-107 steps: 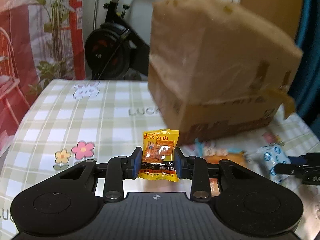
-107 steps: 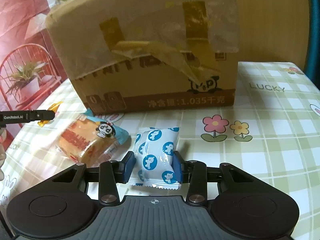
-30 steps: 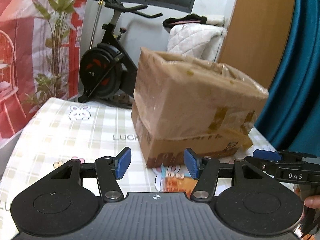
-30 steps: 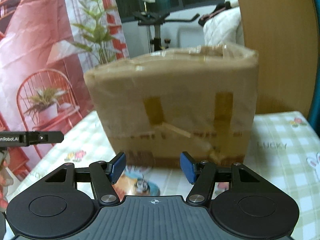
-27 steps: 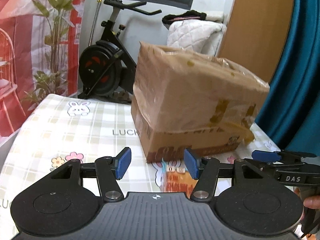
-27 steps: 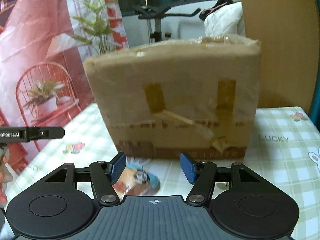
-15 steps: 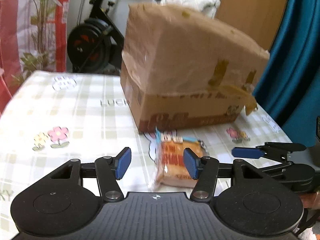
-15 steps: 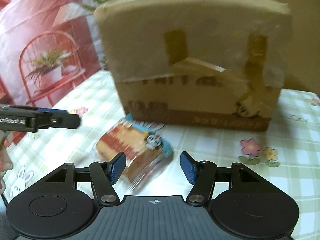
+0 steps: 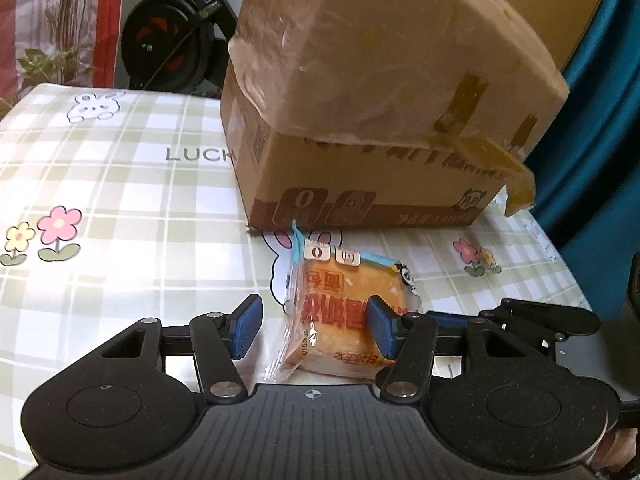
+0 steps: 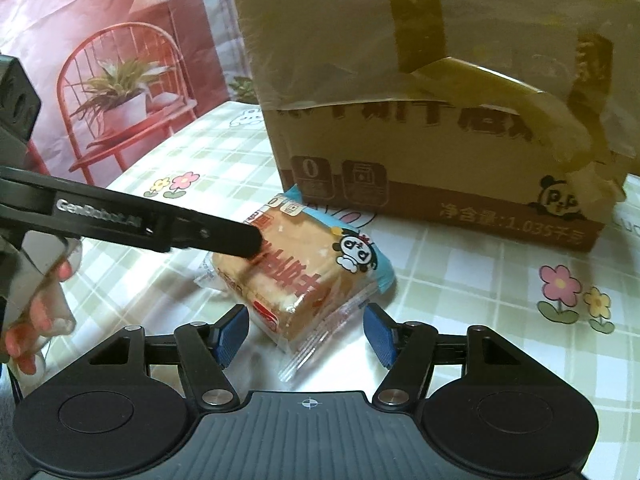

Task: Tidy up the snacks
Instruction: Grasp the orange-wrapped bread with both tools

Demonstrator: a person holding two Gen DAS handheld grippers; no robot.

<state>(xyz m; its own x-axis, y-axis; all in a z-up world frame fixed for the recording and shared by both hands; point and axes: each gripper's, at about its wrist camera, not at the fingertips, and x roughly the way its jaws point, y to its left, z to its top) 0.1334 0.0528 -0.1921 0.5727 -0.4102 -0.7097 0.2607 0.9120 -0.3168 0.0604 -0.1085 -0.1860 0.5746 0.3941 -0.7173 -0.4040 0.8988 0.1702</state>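
The wrapped bread (image 9: 344, 312) lies on the tabletop (image 9: 120, 216) just before the cardboard box (image 9: 380, 120) — light, squashy, slippery film. Left tool (image 9: 314, 326) gapes around it; right tool (image 10: 306, 330) is opening, untouching. Grip the loaf's sides gently.

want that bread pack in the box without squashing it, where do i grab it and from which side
Grip the bread pack across its thick middle, on the two long flat sides, not the thin crimped ends. It lies flat, one corner toward the right gripper, whose opening jaws already straddle that end; come from this near side, angled down. The left gripper also straddles it, so use only one.
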